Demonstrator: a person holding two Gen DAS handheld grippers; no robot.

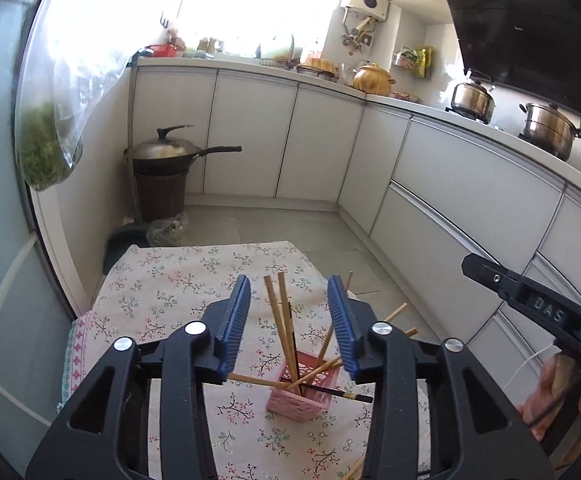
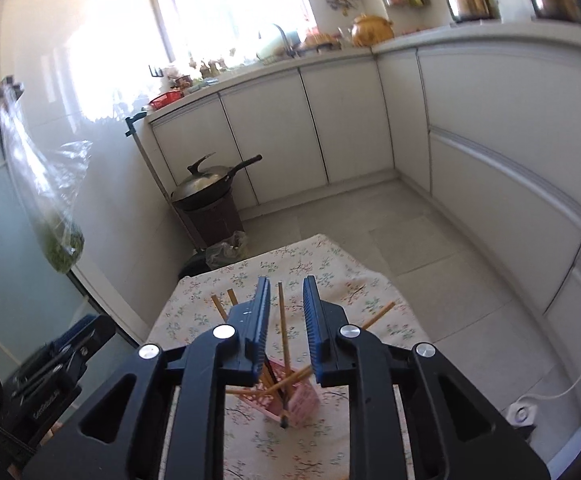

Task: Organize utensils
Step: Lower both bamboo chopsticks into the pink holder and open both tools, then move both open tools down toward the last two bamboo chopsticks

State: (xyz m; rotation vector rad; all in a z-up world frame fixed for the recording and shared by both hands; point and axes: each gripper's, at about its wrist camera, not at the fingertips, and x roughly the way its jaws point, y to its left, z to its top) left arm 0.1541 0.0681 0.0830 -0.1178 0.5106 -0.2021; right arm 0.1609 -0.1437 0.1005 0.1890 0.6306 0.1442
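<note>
A pink slotted holder [image 1: 302, 394] stands on the floral tablecloth [image 1: 162, 280] with several wooden chopsticks [image 1: 280, 320] upright or leaning in it. One dark chopstick [image 1: 342, 394] pokes out sideways. My left gripper [image 1: 288, 292] hovers above and behind the holder, open; the chopsticks show in the gap without touching the pads. My right gripper [image 2: 286, 294] is also open above the holder [image 2: 290, 400]. One upright chopstick [image 2: 282, 328] rises between its blue fingers, clear of both pads.
A lidded wok [image 1: 170, 152] sits on a brown stool in the corner. A bag of greens [image 1: 46, 152] hangs at the left. White cabinets [image 1: 470, 200] run along the back and right. A hand [image 1: 550, 392] grips the right tool. A white cable and socket [image 2: 522, 414] lie on the floor.
</note>
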